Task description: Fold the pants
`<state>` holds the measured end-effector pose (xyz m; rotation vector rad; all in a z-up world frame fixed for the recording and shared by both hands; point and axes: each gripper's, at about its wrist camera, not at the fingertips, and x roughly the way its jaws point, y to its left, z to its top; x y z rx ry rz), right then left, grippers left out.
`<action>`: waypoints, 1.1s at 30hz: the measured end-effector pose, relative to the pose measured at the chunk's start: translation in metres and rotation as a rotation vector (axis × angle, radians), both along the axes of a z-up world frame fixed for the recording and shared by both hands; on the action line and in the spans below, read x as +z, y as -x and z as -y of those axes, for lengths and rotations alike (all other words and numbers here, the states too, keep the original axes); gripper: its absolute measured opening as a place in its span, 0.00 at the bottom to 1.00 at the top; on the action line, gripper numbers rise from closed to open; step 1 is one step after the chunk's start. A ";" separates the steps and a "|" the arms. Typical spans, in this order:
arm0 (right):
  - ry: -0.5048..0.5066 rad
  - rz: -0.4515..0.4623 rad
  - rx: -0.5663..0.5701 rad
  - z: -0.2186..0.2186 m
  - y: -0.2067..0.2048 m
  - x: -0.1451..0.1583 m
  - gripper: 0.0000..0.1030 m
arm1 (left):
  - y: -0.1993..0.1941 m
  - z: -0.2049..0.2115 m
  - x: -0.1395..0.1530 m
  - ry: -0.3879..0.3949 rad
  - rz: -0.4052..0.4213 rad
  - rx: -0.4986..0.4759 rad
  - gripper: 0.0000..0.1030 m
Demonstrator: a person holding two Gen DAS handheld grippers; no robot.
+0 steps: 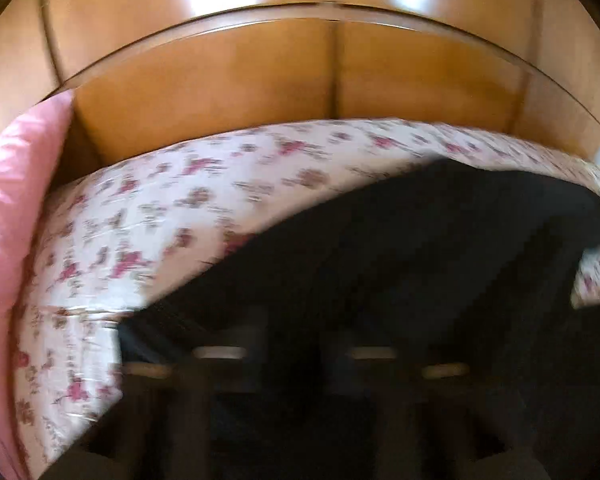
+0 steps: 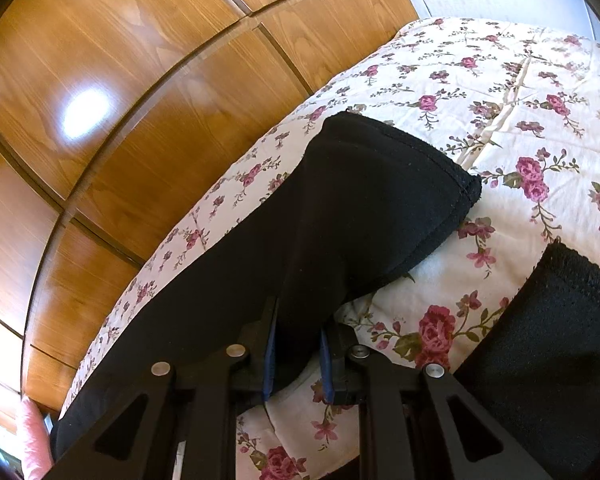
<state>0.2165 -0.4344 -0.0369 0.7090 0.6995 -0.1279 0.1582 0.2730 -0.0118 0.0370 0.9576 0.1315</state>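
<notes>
Pants (image 2: 340,220) gripped by right tool (image 2: 298,356) | left tool (image 1: 296,360) blurred, grip unclear

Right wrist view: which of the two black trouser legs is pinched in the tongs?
The black fabric trouser leg running up the middle, its hem near the bed's far edge. The right tongs grip it; the other leg lies free at right.

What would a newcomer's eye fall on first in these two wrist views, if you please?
Most striking are the black pants spread across the rose-print bedspread, one leg pinched in the right gripper at the bottom of the right view. Behind the bed rises a glossy wooden wardrobe. In the blurred left view, a pink pillow lies at the left edge.
</notes>
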 end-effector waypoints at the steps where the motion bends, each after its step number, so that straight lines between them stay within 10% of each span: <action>1: 0.001 0.000 0.000 0.000 0.000 0.000 0.16 | -0.003 -0.003 0.005 -0.026 0.001 0.010 0.06; 7: 0.003 0.001 0.000 0.000 0.000 -0.001 0.16 | -0.050 -0.033 0.053 -0.060 0.131 0.137 0.06; 11: 0.006 0.003 0.001 -0.001 -0.001 -0.002 0.16 | -0.087 -0.021 0.020 -0.246 0.032 0.157 0.10; 16: 0.002 0.008 0.005 0.000 -0.002 -0.003 0.17 | -0.088 -0.036 -0.009 -0.288 0.005 0.303 0.58; 23: -0.015 0.022 0.008 0.002 0.000 -0.006 0.17 | -0.057 -0.068 0.015 -0.293 0.131 0.531 0.63; 28: -0.036 0.036 0.011 0.003 0.001 -0.006 0.19 | -0.006 -0.101 0.024 -0.047 0.181 0.760 0.62; 33: -0.131 0.095 0.019 0.012 0.014 0.004 0.41 | 0.028 -0.013 0.022 0.159 0.293 0.459 0.62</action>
